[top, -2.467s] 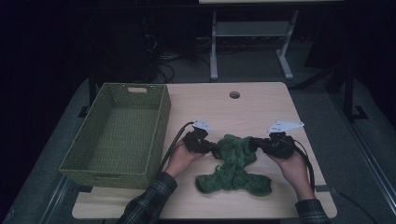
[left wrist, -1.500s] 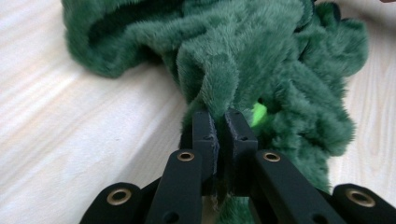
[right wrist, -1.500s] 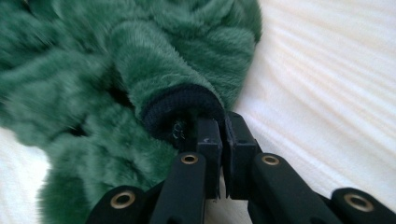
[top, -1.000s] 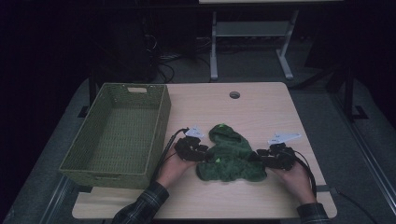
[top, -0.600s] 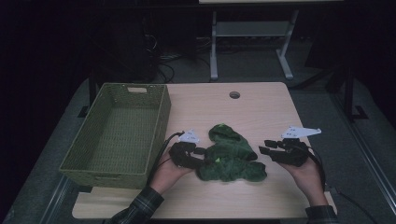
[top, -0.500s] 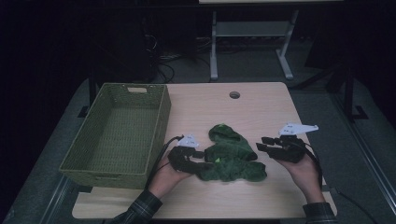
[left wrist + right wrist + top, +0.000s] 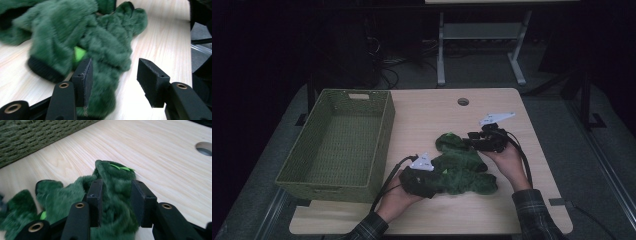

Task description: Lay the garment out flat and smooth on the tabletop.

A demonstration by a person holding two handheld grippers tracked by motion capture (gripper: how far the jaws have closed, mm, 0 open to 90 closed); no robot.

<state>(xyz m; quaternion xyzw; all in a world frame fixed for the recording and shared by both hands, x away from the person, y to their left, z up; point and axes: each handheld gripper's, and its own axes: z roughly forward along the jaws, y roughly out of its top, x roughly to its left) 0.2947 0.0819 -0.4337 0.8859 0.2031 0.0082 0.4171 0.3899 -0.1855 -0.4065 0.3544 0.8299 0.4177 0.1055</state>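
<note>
Right tongs (image 7: 116, 195) are clamped on a fold of the green fleece (image 7: 459, 167), with the fluffy cloth bunched thick between both pads in the right gripper view. Left tongs (image 7: 113, 77) stand released: their jaws have just been closing a little, yet there is a clear gap, and only a strip of fleece lies against the inner face of one pad (image 7: 83, 80) while the other pad hangs over bare wood. From the high view, the fleece lies crumpled on the table (image 7: 427, 112), near its front edge, between the two hands. Left tongs (image 7: 432, 184) sit at its near left corner, right tongs (image 7: 469, 141) at its far right part. A woven green basket (image 7: 339, 142) stands just left of the cloth, apart from it.
</note>
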